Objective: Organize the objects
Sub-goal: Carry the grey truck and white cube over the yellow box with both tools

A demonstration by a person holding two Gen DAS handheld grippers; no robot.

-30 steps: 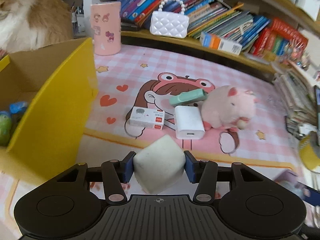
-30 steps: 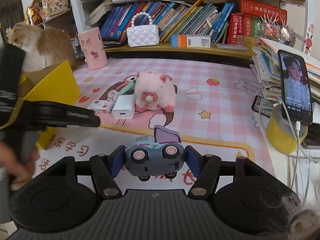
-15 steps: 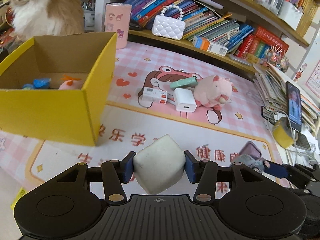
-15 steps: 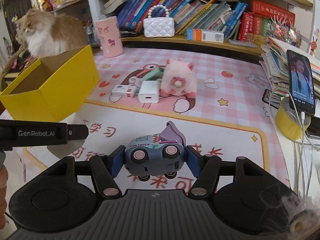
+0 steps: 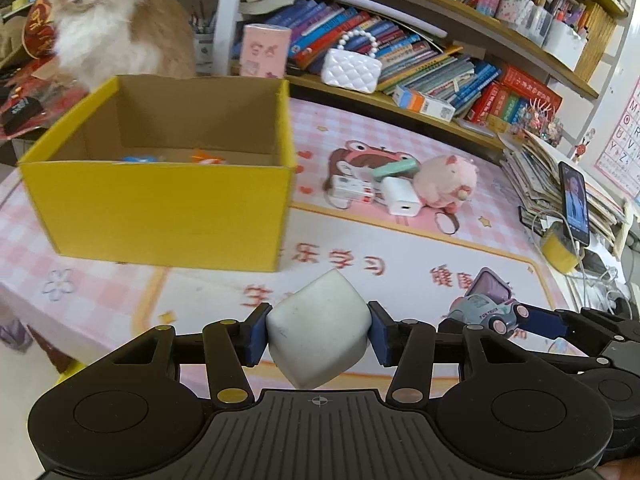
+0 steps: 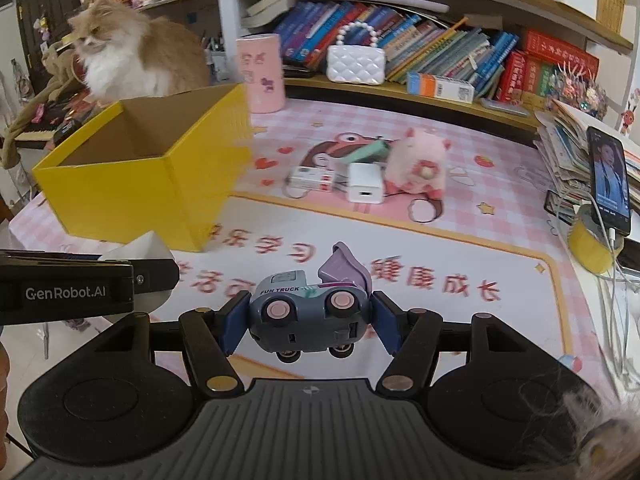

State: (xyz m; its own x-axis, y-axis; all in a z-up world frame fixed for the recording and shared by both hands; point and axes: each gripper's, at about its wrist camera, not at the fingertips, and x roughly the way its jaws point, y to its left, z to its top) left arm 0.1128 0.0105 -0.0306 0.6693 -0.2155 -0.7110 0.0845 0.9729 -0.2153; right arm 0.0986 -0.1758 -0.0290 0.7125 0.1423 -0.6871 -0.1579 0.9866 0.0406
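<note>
My left gripper (image 5: 318, 332) is shut on a white foam cube (image 5: 318, 330), held above the mat. My right gripper (image 6: 306, 320) is shut on a blue-grey toy truck (image 6: 306, 316) with a raised purple flap. In the left wrist view the truck (image 5: 486, 310) shows at the lower right. In the right wrist view the cube (image 6: 140, 250) peeks out behind the left gripper's arm. The open yellow box (image 5: 160, 204) stands at the left with a few small toys inside. On the mat lie a pink plush (image 5: 444, 180), a white charger (image 5: 400, 202), a small white-and-red box (image 5: 352, 190) and a green case (image 5: 394, 168).
A fluffy cat (image 5: 108, 28) sits behind the box. A pink cup (image 6: 260, 74), a white quilted bag (image 6: 356, 64) and books line the shelf at the back. A phone (image 6: 610, 180) on a yellow tape roll (image 6: 588, 246) and stacked papers crowd the right edge.
Both grippers have pulled back from the toys and the shelf with their loads still held. The yellow box now shows whole, and the cat has come into full view.
</note>
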